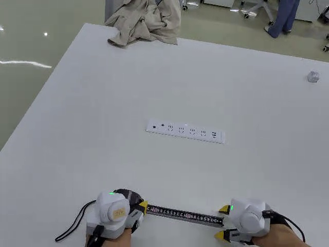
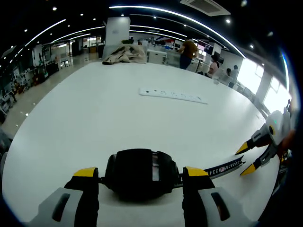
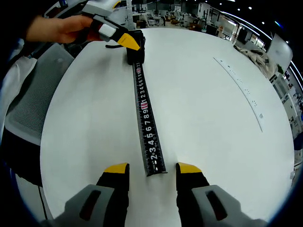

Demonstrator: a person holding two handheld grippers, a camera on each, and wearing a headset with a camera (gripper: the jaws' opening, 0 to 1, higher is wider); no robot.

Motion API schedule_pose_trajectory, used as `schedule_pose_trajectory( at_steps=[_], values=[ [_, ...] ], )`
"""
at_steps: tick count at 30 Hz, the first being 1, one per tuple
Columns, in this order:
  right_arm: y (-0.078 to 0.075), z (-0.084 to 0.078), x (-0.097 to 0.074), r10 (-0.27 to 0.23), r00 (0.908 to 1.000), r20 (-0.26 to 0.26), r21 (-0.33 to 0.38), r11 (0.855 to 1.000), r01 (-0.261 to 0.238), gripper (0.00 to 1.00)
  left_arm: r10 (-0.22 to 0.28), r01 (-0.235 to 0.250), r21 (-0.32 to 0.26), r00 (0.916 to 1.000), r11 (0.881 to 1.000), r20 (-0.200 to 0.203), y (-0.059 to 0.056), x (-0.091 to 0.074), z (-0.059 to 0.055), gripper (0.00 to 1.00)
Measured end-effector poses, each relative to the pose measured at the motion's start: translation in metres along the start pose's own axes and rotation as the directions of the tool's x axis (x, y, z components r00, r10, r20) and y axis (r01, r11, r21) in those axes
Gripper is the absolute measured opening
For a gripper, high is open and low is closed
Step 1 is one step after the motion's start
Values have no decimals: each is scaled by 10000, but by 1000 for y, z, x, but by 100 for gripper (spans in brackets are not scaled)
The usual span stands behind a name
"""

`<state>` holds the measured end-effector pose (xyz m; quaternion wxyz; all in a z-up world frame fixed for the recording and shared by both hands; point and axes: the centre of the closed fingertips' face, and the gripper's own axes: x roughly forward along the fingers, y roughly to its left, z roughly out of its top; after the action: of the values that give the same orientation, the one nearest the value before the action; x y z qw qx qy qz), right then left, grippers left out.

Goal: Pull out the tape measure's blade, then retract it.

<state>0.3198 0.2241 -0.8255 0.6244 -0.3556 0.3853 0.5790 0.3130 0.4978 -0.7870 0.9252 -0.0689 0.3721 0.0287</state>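
Head view, near edge of the white table (image 1: 103,103): shows the tape measure (image 1: 131,198), a black case, grasped in the left gripper (image 1: 139,210). Shows its blade (image 1: 185,214) pulled out flat along the tabletop, dark with pale numerals, reaching rightward to the right gripper (image 1: 222,222).

Left gripper view: looks down on the tape measure (image 2: 142,174) wedged between the two yellow-tipped jaws of the left gripper (image 2: 140,171), which press against the case on both sides. Catches the blade (image 2: 225,168) leaving the case to the right and ending between the yellow tips of the right gripper (image 2: 245,160).

Right gripper view: looks along the blade (image 3: 144,113), numbered side up, with its end lying on the table between the spread jaws of the right gripper (image 3: 152,168) and touching neither one; released, gripping nothing. Finds the tape measure (image 3: 135,47) at the far end, under the left gripper (image 3: 124,40) and the hand (image 3: 57,28) holding it.

Farther out in the head view: picks up a white power strip (image 1: 185,130) past the middle of the table, well apart from the blade; a crumpled beige cloth (image 1: 144,20) at the far edge; a small pale object (image 1: 313,76) toward the far right; a black cord (image 1: 77,218) trailing from the left gripper. Takes in a grey mesh chair (image 3: 33,99) beside the table in the right gripper view.
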Motion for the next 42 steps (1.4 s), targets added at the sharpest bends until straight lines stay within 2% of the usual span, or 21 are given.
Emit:
schedule_pose_trajectory(
  at_steps=[8, 11, 28, 42],
  values=[
    [0, 1, 0, -65, 10000, 23, -150, 9999, 66, 36, 52, -52, -53, 10000, 10000, 1, 2, 1, -1, 68],
    [0, 1, 0, -38, 10000, 40, -186, 9998, 39, 31, 36, -36, -61, 10000, 10000, 6, 2, 2, -1, 67],
    [-3, -1, -2, -75, 10000, -12, -41, 10000, 75, 19, -6, 7, -21, 9999, 10000, 102, -1, 2, 0, 62],
    [-3, -1, -2, -92, 9999, -76, -90, 9999, 91, 16, -23, 23, 7, 9997, 10000, 245, -2, 1, 0, 62]
  ],
)
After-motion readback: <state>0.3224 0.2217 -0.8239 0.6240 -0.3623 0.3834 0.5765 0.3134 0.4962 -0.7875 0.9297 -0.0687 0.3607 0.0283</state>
